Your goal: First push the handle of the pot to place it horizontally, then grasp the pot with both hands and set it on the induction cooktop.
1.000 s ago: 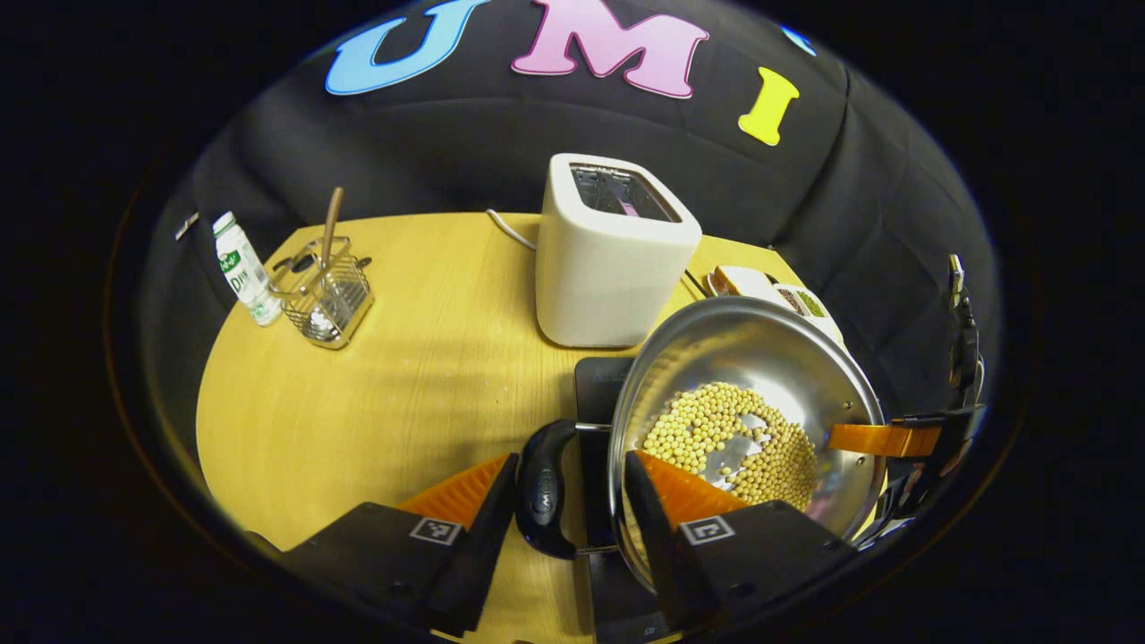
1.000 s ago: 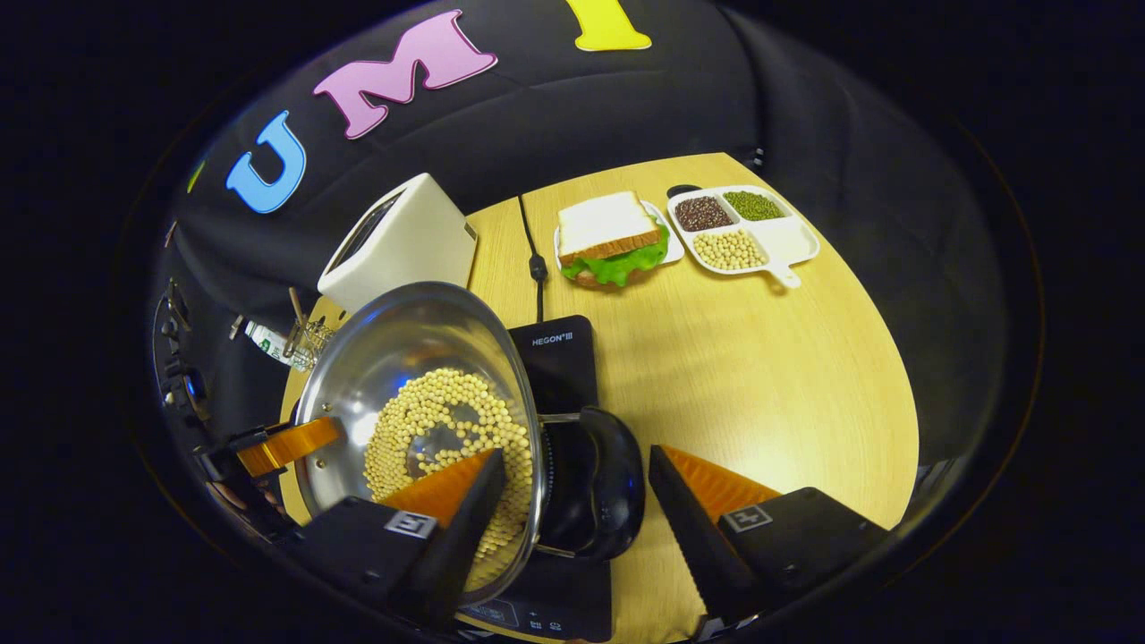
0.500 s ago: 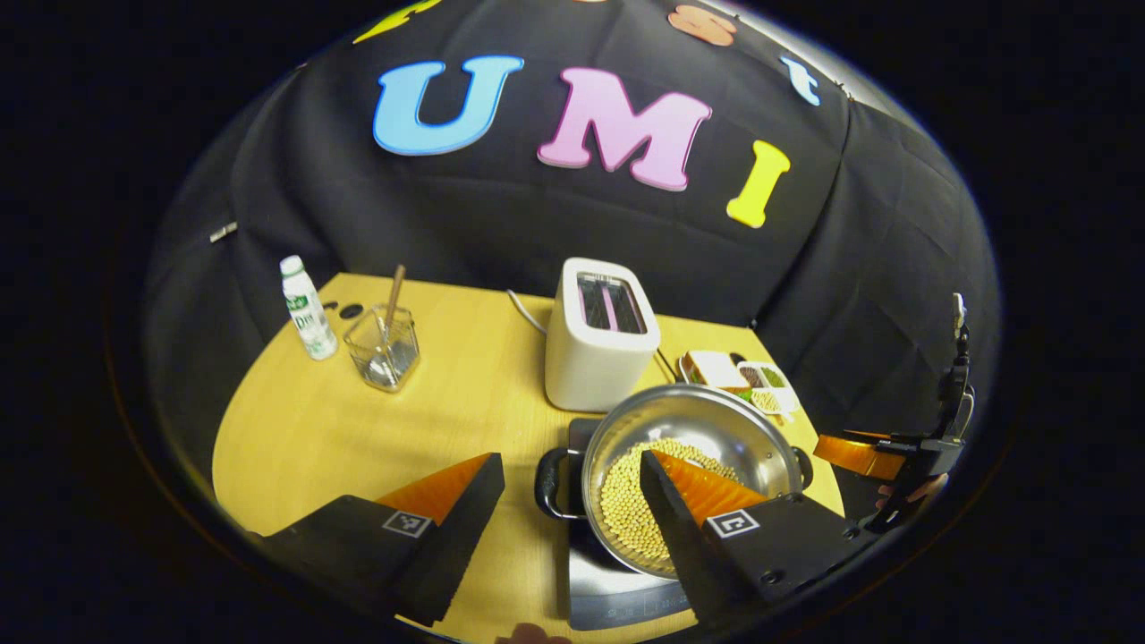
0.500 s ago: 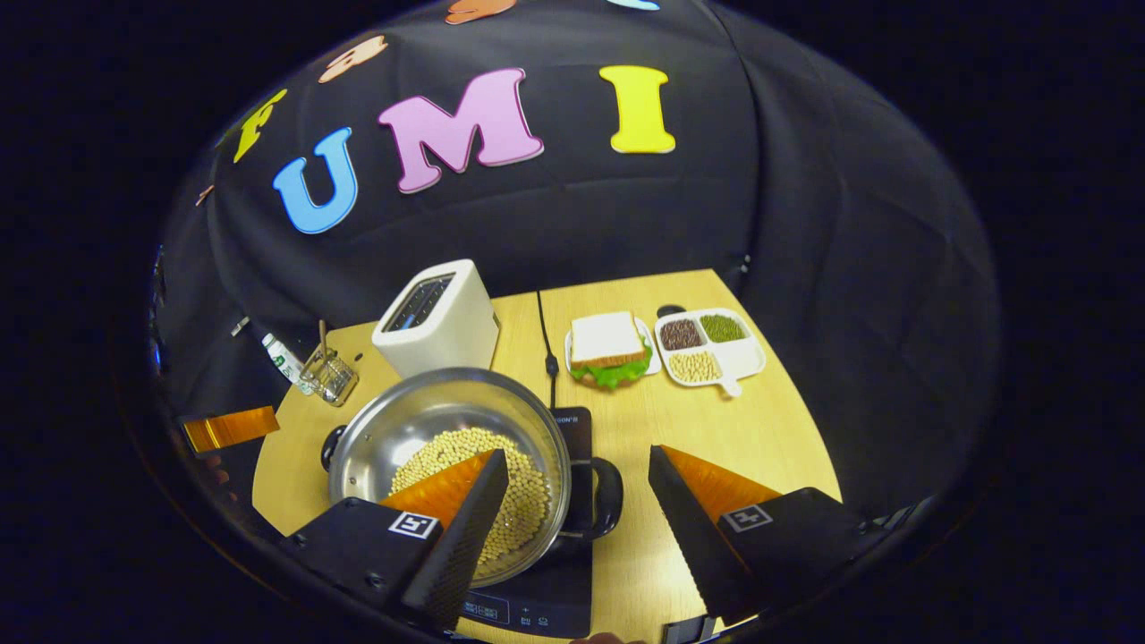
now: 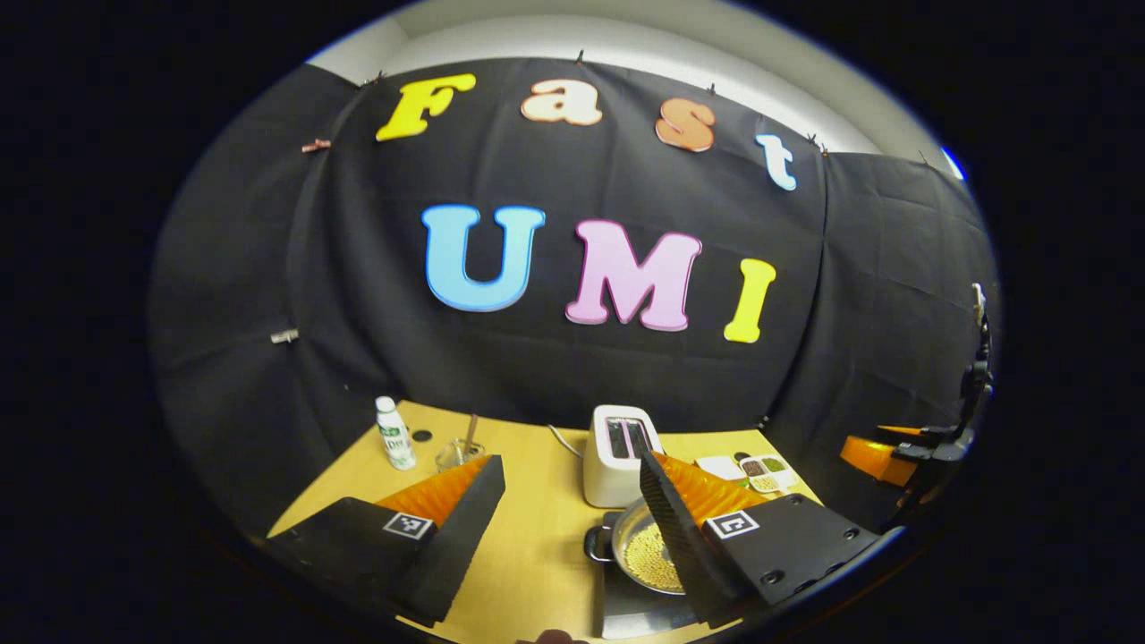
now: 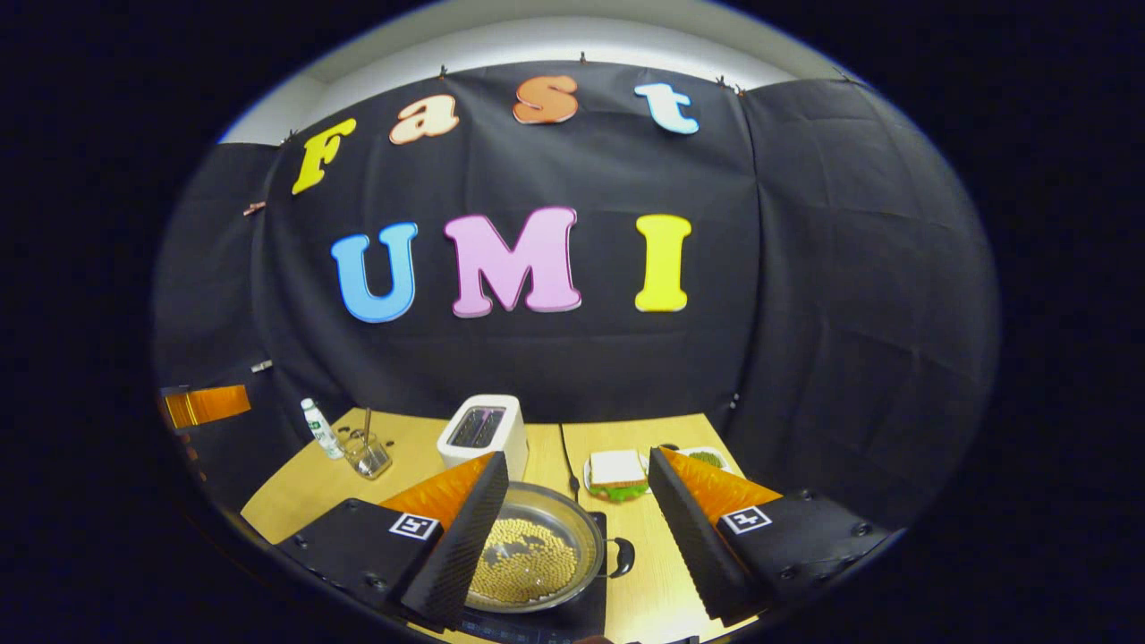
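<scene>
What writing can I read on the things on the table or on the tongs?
Label on bottle: too small to read.
Front of induction cooktop: marks too blurred to read.
Tags on left tongs and right tongs: square patterns, no words.

1. The left gripper point(image 5: 572, 501) has been drawn up and back from the pot point(image 5: 646, 553); a second ago its fingers straddled the pot's side handle at close range, and now the pot is seen small and far below them.
2. The right gripper point(image 6: 577, 501) has likewise been pulled away from the pot point(image 6: 537, 559), whose other handle lay between its fingers a second ago.
3. The pot, earlier held tilted in both views, is now left sitting level on the induction cooktop point(image 6: 586, 613).
4. The jaws of both grippers are spread with nothing between them.
5. The other gripper point(image 5: 881, 456), once reaching into the pot in the left gripper view, is now seen well apart from it.
</scene>
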